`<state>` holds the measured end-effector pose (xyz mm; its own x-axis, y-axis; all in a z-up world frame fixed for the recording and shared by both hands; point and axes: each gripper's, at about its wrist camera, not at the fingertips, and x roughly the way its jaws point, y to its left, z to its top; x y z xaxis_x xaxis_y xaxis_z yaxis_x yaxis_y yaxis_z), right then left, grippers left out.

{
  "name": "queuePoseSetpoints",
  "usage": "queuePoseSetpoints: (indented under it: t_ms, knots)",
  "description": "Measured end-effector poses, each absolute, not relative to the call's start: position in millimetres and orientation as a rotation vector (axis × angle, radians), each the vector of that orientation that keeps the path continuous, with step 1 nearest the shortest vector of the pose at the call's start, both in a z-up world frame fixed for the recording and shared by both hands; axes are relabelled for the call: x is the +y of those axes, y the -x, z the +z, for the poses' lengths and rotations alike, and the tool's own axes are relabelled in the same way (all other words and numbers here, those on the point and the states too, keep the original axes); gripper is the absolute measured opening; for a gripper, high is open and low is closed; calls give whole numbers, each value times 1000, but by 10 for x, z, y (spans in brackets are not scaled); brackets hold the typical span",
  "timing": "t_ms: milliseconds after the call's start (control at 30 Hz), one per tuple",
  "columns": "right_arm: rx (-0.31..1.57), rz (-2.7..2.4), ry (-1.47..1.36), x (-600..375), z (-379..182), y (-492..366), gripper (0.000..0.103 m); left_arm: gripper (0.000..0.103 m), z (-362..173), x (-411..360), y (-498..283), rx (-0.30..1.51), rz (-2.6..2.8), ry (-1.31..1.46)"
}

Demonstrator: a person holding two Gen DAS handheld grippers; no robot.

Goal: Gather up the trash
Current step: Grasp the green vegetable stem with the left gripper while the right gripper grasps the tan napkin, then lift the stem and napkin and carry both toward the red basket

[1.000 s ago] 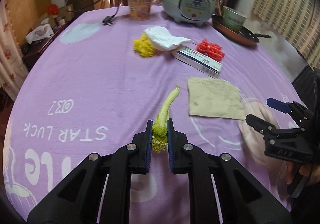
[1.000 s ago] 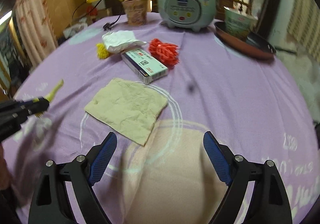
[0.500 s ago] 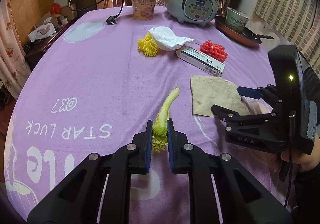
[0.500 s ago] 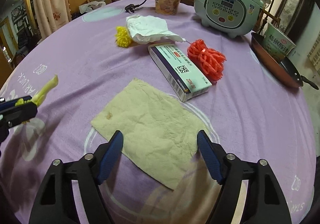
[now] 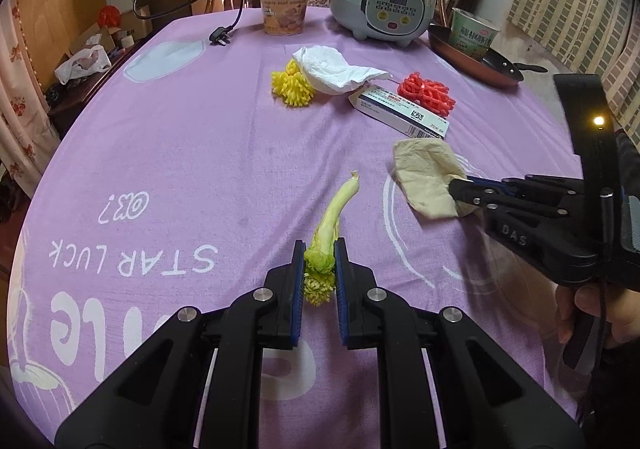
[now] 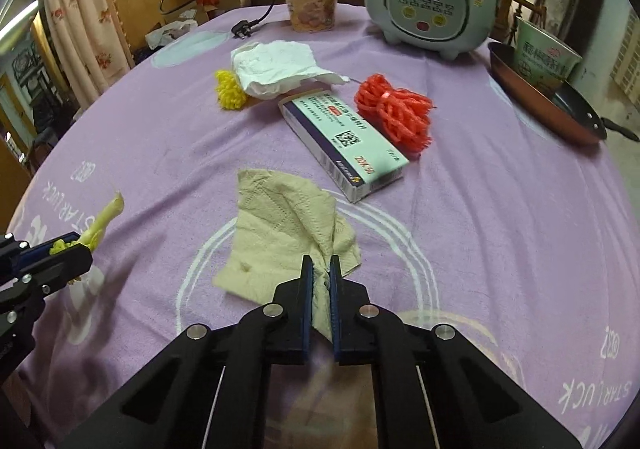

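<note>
Two risks from here: your right claw [image 6: 320, 269] pinches only a bunched corner of the beige paper towel [image 6: 280, 221], so a quick lift could tear it or let it slip back onto the desk [image 6: 480, 209]. Your left claw [image 5: 319, 261] is clamped on the leafy end of the vegetable stalk [image 5: 334, 213]; its long free end could lever out.
</note>
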<state>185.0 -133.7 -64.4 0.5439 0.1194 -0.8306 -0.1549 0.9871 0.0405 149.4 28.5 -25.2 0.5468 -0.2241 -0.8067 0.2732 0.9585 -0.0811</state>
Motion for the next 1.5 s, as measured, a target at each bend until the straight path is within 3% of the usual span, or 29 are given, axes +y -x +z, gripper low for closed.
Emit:
queuePoseSetpoints:
  t_ms: [633, 833, 1500]
  knots:
    - [898, 164, -157, -1601, -323, -1033, 8, 15, -226, 228, -1419, 950, -252, -81]
    - [861, 211, -151, -1436, -259, -839, 8, 16, -16, 330, -1026, 896, -239, -85]
    - [833, 428, -134, -587, -218, -404, 8, 15, -244, 1360, -165, 898, 8, 50]
